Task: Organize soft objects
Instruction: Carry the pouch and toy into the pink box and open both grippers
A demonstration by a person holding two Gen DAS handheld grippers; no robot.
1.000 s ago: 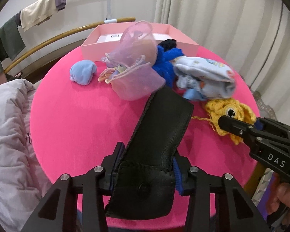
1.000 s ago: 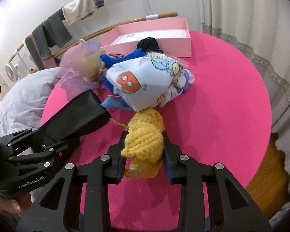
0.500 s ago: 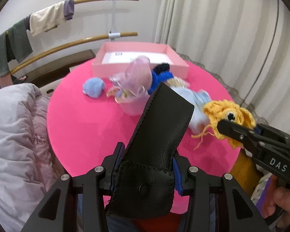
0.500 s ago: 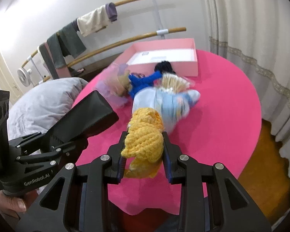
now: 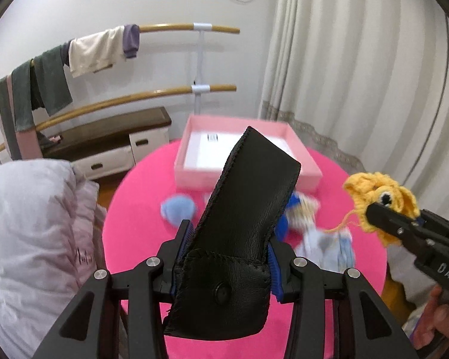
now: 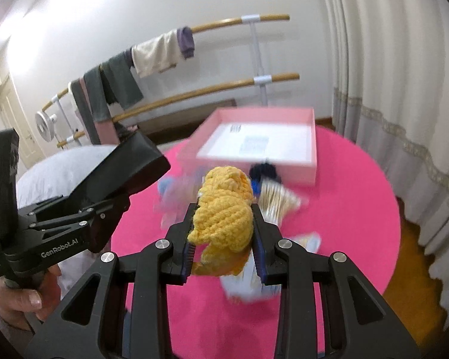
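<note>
My left gripper (image 5: pixel 226 257) is shut on a black leather pouch (image 5: pixel 239 227) and holds it high above the pink round table (image 5: pixel 134 209). My right gripper (image 6: pixel 223 236) is shut on a yellow crocheted toy (image 6: pixel 224 215), also lifted; the toy shows at the right of the left wrist view (image 5: pixel 380 200). The open pink box (image 5: pixel 200 161) sits at the table's far side, its white floor bare (image 6: pixel 269 143). A pile of soft things lies below: a light blue ball (image 5: pixel 178 209), blue cloth (image 5: pixel 284 224), printed white cloth (image 5: pixel 329 245).
A pale quilted duvet (image 5: pixel 30 239) lies left of the table. Wooden rails with hanging clothes (image 5: pixel 89 51) and a low bench (image 5: pixel 104 131) stand behind. Curtains (image 5: pixel 359 74) hang at the right. A bundle of cotton swabs (image 6: pixel 275 203) lies near the box.
Both grippers have risen well above the table with their loads, and the view now tilts toward the pink box. The pile on the table has dropped lower in view.
</note>
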